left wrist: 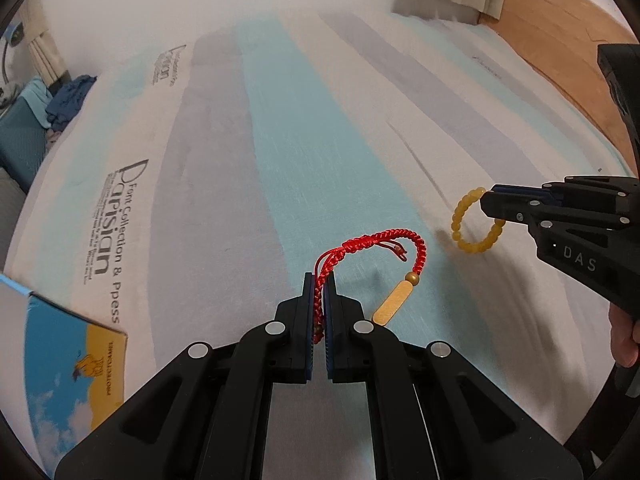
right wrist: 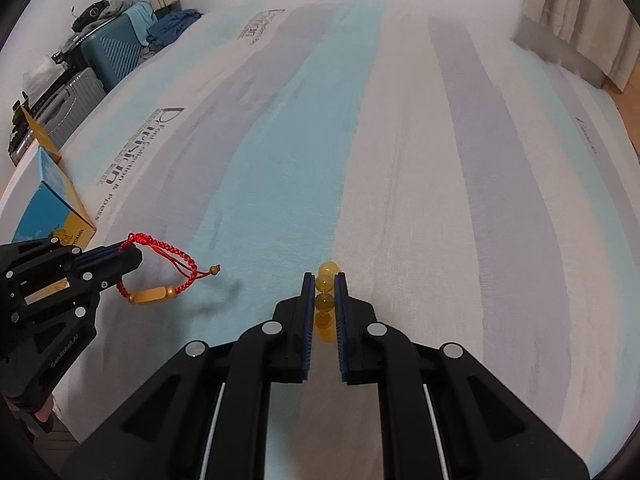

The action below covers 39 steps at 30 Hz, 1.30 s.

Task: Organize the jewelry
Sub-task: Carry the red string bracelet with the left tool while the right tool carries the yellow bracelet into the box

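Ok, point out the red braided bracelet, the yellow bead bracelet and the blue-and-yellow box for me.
red braided bracelet (left wrist: 384,236): left wrist view, on the braided arch.
yellow bead bracelet (left wrist: 460,216): left wrist view, on the loop's left-side beads.
blue-and-yellow box (right wrist: 48,192): right wrist view, on its blue face.

Striped bedsheet (right wrist: 400,160) lies flat and bare ahead of both grippers. Blue-and-yellow box (right wrist: 52,204) stands at the sheet's left edge. Suitcases (right wrist: 108,52) crowd beyond that edge; a curtain (right wrist: 580,12) hangs at the far-right corner.
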Available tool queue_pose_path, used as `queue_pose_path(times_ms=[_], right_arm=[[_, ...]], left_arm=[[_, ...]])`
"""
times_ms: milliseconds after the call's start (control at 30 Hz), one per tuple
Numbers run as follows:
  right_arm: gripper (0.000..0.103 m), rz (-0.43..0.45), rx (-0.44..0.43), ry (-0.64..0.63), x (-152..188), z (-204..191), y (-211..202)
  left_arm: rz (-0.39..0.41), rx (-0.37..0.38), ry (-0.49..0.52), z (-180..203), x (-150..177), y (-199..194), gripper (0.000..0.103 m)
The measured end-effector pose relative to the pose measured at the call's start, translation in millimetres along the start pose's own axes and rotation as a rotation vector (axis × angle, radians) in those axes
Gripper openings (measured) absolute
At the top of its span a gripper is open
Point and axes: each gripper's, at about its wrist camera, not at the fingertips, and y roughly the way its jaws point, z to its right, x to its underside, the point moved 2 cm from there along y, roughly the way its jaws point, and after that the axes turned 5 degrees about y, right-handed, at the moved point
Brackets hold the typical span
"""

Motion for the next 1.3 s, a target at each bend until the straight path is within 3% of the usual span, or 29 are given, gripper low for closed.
queue_pose_path(times_ms=[767, 1300], right_arm=[[0.009, 0.131, -0.012, -0.028, -9, -65, -91], [0.009, 0.194, -0.064, -0.125, -12, -173, -132]], left_arm=[[0.061, -0.088, -0.084, -37, 19, -100, 0.003], [0.115, -0.152, -0.19, -112, 67, -174, 0.003]])
